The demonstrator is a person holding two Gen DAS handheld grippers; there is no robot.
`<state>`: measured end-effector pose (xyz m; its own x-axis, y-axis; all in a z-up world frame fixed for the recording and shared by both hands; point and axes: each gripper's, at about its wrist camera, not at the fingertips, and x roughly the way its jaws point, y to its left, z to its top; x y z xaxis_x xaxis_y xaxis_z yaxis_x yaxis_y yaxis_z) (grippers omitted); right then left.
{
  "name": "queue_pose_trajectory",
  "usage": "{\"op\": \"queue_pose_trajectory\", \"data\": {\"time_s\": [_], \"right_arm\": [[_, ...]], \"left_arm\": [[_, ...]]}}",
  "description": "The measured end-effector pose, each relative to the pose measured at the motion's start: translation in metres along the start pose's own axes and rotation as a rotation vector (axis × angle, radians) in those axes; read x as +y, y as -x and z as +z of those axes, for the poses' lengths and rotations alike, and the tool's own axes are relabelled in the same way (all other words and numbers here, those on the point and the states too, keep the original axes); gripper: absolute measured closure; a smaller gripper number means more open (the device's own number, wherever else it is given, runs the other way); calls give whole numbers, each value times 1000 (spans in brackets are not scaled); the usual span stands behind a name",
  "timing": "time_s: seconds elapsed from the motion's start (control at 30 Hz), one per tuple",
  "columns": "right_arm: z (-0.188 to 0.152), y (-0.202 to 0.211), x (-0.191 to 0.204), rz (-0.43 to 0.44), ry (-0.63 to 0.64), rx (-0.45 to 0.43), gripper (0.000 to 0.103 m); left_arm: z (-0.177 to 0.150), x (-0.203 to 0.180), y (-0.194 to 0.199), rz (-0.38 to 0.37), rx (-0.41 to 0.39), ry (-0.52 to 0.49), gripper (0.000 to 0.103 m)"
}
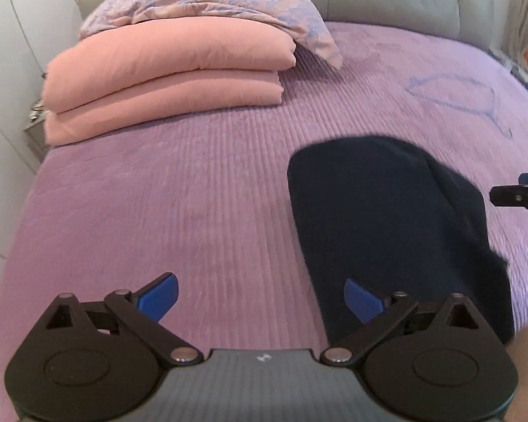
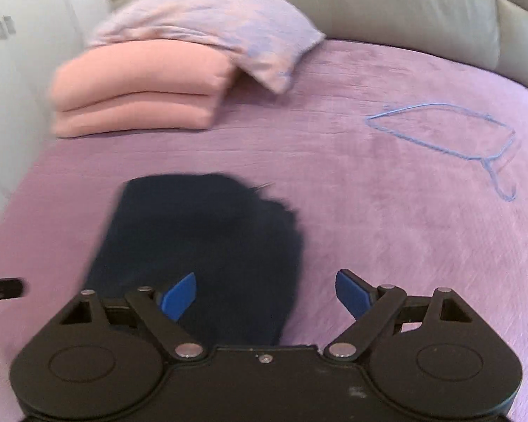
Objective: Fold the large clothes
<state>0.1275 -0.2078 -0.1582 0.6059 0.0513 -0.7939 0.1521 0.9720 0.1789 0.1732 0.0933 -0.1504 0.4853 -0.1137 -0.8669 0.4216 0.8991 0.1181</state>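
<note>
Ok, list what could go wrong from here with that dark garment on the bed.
1. Both the left gripper and the right gripper are open and hold nothing, so the folded dark garment may spring loose; its far edge already looks uneven.
2. The blue wire hanger lies on the purple bedspread to the garment's right; a wide sweep might snag it.
3. Both views are blurred, so grasp points are hard to judge.

Bare bedspread (image 1: 179, 190) lies left of the dark garment (image 1: 380, 218); folded quilts (image 1: 165, 81) block the far-left corner.

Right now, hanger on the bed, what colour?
Blue wire hanger, clearest in the right wrist view.
</note>
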Motion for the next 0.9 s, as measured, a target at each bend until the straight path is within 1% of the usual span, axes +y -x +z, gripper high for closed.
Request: {"op": "queue_pose_trajectory", "data": {"time_s": [0.07, 0.13, 0.2, 0.33, 0.4, 0.47, 0.5, 0.6, 0.7, 0.8, 0.9], "right_arm": [[-21, 15, 15, 29, 21, -7, 1], [-46, 34, 28, 35, 45, -4, 1], [-68, 45, 37, 36, 56, 2, 1], [-103, 49, 42, 3, 37, 33, 1], [-115, 51, 41, 6, 8, 42, 1], [-123, 49, 40, 14, -17, 59, 1], [-126, 48, 40, 1, -19, 65, 1], [-137, 43, 47, -25, 18, 103, 1], [-142, 35, 49, -19, 40, 140, 1], [-143, 29, 49, -33, 31, 155, 1], [-145, 26, 54, -53, 53, 165, 1]], "left_arm": [[-20, -6, 12, -2, 11, -12, 1], [-37, -12, 20, -12, 25, -13, 1], [-52, -15, 25, -26, 44, 0, 1], [-77, -20, 30, -38, 75, 18, 1], [-87, -22, 30, -45, 97, 31, 1], [-95, -23, 28, -63, 110, 42, 1], [-98, -23, 26, -72, 114, 47, 1], [-107, -20, 18, -94, 126, 64, 1], [-113, -18, 14, -98, 124, 71, 1], [-117, -15, 13, -93, 133, 76, 1], [-119, -13, 13, -94, 136, 76, 1]]}}
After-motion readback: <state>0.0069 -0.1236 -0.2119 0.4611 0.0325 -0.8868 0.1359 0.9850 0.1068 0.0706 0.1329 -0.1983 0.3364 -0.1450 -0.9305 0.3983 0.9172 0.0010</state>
